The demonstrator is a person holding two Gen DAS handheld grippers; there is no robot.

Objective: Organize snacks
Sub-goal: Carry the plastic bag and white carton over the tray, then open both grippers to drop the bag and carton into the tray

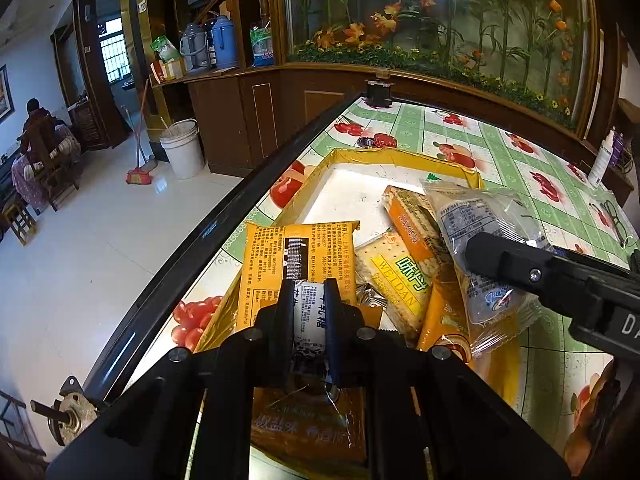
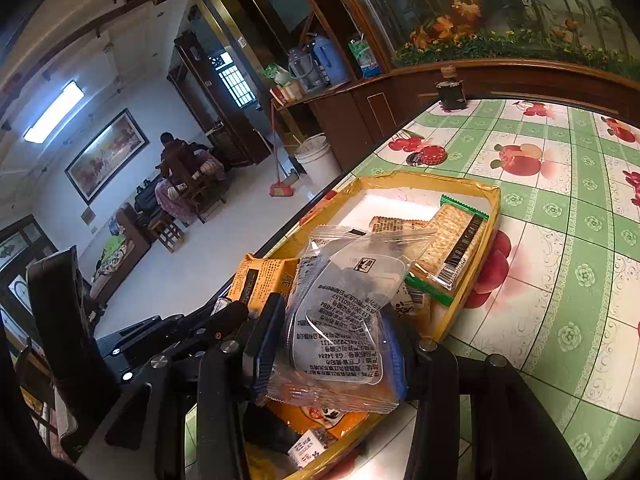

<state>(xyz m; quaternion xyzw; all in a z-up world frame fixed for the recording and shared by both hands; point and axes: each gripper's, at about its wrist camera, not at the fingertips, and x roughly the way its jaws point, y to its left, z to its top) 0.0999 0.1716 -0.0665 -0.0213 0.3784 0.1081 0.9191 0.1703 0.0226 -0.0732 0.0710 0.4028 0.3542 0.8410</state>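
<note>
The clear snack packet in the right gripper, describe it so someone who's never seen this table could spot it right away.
Start at the table with the green checked fruit cloth, then find the yellow-rimmed tray near its edge. Above the tray's near end, the right gripper pinches the clear snack packet. Unlike the orange and yellow cracker packs lying in the tray, it is see-through, with black print and a moulded plastic cup inside.

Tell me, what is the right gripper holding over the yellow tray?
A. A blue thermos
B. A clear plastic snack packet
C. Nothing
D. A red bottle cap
B: in the right wrist view, the right gripper clamps a clear packet with printed text between its blue pads, above the tray.
</note>
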